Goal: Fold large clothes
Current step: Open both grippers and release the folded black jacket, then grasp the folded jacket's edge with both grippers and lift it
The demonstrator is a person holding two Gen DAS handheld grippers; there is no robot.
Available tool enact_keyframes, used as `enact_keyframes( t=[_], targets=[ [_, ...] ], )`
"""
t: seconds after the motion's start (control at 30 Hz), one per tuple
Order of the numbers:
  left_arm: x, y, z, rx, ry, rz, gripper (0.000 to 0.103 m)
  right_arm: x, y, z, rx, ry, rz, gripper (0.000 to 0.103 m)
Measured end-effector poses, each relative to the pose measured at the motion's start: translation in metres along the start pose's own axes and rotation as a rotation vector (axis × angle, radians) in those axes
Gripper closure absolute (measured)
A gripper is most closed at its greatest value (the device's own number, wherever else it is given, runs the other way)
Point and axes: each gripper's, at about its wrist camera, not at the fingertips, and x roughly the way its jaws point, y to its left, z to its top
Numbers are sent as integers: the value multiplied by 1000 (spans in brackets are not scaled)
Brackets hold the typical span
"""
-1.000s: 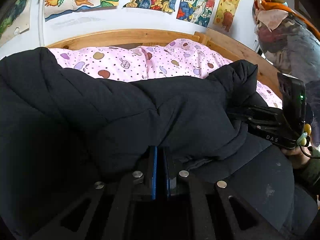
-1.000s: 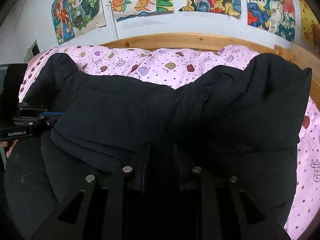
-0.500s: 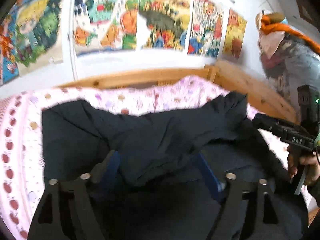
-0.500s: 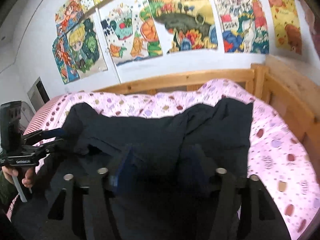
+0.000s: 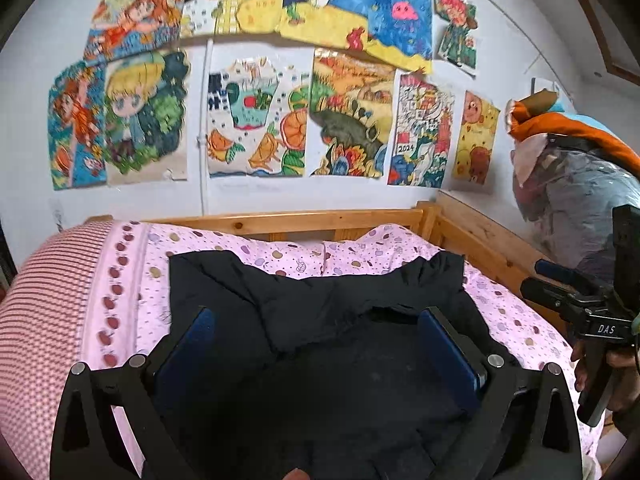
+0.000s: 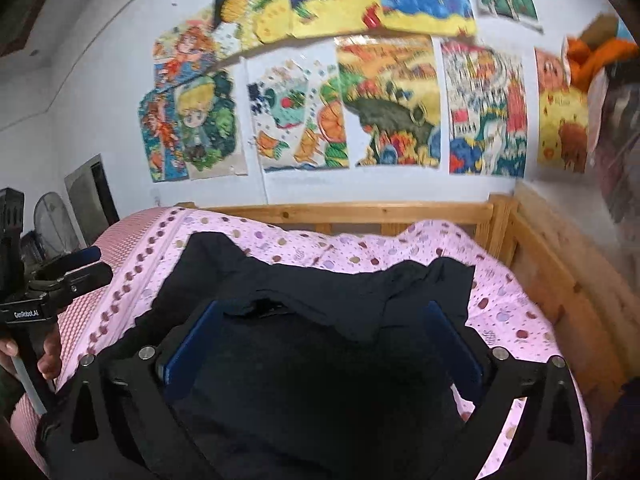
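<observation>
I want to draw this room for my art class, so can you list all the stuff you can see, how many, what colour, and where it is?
coat: one, black, lying folded on the bed
bedspread: one, pink with apple spots, covering the bed
striped cover: one, pink and white, at the bed's left end
bed frame: one, light wood, along the wall and the right side
drawings: about ten, many colours, stuck on the white wall
bundle in clear plastic: one, orange on top, right of the bed
left gripper: one, black with blue pads, jaws opening, above the coat, holding nothing
right gripper: one, black with blue pads, jaws opening, holding nothing
</observation>
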Motion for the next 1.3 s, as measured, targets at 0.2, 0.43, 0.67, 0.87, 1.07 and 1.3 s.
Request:
enact_keyframes(
  t=[0.2,0.43,0.67,0.87,1.07,1.3],
  targets=[
    [-58,-10,-11,7,-33,22,0,-62,19,-13,-5,-36,-17,2],
    [-120,-20,-37,28,-48,38,0,-120,38,-39,-34,-43,-43,2],
    [-161,-32,-72,92,-29,-19,0,-166,59,-72,-92,-47,-56,2],
    [-182,-34,-105,159,-5,-7,0,-190,57,-103,-55,-33,-41,2],
    [-197,-23,-137,150,32,-31,0,-197,57,-132,-119,3,25,2],
    [-203,-20,-183,237,68,-37,0,-203,61,-181,-209,98,31,2]
  ],
)
